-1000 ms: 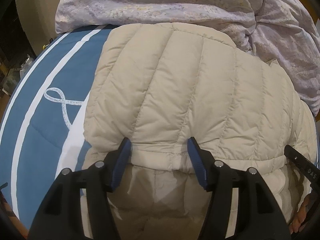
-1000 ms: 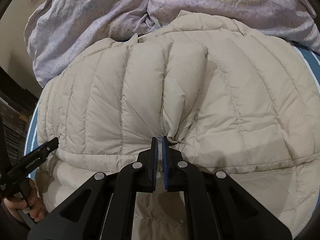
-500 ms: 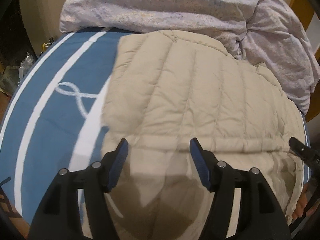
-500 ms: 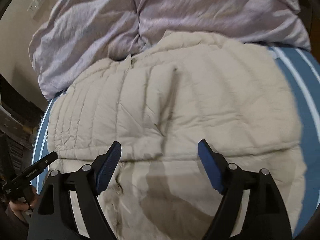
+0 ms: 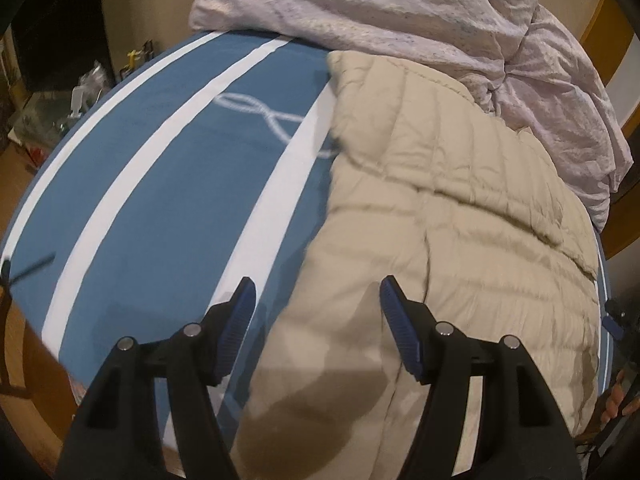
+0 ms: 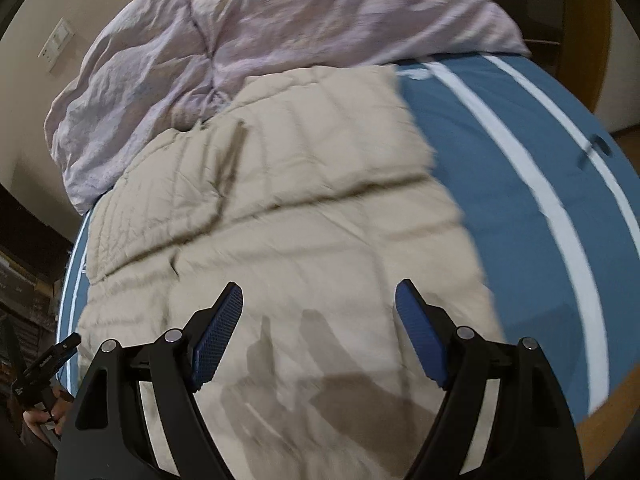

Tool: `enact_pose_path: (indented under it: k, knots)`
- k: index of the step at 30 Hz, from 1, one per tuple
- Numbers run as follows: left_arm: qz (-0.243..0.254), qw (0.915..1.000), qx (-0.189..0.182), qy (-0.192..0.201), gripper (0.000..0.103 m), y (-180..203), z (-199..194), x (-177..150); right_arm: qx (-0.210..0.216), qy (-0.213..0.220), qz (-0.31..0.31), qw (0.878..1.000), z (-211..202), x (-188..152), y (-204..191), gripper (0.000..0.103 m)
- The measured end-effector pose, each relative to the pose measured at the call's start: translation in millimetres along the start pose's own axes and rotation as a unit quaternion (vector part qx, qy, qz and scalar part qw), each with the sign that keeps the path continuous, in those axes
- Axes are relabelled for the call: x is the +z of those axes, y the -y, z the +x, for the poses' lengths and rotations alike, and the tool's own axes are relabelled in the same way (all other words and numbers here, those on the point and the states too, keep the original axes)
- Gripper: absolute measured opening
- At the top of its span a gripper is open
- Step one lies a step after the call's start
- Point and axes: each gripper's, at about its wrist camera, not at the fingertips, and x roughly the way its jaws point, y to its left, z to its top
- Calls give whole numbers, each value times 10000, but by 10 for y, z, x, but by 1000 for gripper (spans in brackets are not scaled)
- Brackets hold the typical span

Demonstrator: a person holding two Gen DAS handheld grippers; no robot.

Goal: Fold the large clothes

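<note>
A beige quilted puffer jacket (image 5: 460, 216) lies folded flat on the blue bedcover; it also shows in the right wrist view (image 6: 280, 216). My left gripper (image 5: 316, 300) is open and empty, raised above the jacket's left edge. My right gripper (image 6: 318, 306) is open and empty, raised above the jacket's near right part. Neither touches the cloth.
The blue bedcover with white stripes (image 5: 160, 184) spreads left of the jacket, and right of it in the right wrist view (image 6: 540, 184). A crumpled lilac duvet (image 5: 400, 12) is heaped at the bed's far end (image 6: 260, 24). The wooden floor and clutter (image 5: 48, 120) lie beyond the bed's left edge.
My right gripper opened and let go of the jacket's fold. Both grippers pulled back and up from the jacket; the left swung left, the right swung right.
</note>
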Motion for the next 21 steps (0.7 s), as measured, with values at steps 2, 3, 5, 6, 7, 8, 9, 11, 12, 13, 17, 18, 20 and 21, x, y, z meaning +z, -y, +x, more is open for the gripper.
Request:
enact_pose_path:
  k: [2,3,5,6,7,8,9,11,12,13,17,18,20,21]
  knots:
    - [-40,10000,-26,2,65,-59,-50,-106,-93,28,66,9999,-83,-87,126,80]
    - [-57,10000,-46,4,65,-78,-73,-157,-145,38,133,9998,-134,-151,216,80]
    - [-70,9999,-84,7,65,-117,-120,-260,-220,43,281,9994,-219,-269,382,80]
    - [-67,9999,-99,7,65,-133,-140,-305,-240,50,337,9991,-250,-315,437,80]
    - [-67,9999,-113,8,65,-144,-160,-350,-263,58,420,9988,-288,-375,517,80]
    - [-66,9999,-133,6,65,-156,-180,-401,-285,64,499,9983,-322,-433,592,80]
    - [-69,9999,-150,-1,65,-164,-194,-442,-297,66,552,9980,-345,-473,641,80]
    - [-81,9998,-194,-12,65,-194,-224,-532,-304,71,692,9971,-406,-583,779,80]
    - [-89,9997,-211,-17,64,-201,-234,-576,-303,70,735,9968,-423,-616,821,79]
    - [-104,9997,-234,-28,64,-213,-246,-631,-303,68,803,9963,-446,-664,882,79]
    - [-148,9994,-296,-55,62,-248,-277,-796,-251,61,1042,9942,-512,-828,1067,78]
    - [-161,9994,-306,-62,61,-261,-282,-826,-219,50,1106,9936,-523,-873,1110,76]
    - [-167,9994,-315,-27,59,-267,-304,-878,-177,14,1194,9927,-525,-946,1166,75]
    - [-170,9993,-319,-19,58,-274,-315,-900,-153,3,1220,9924,-525,-974,1179,73]
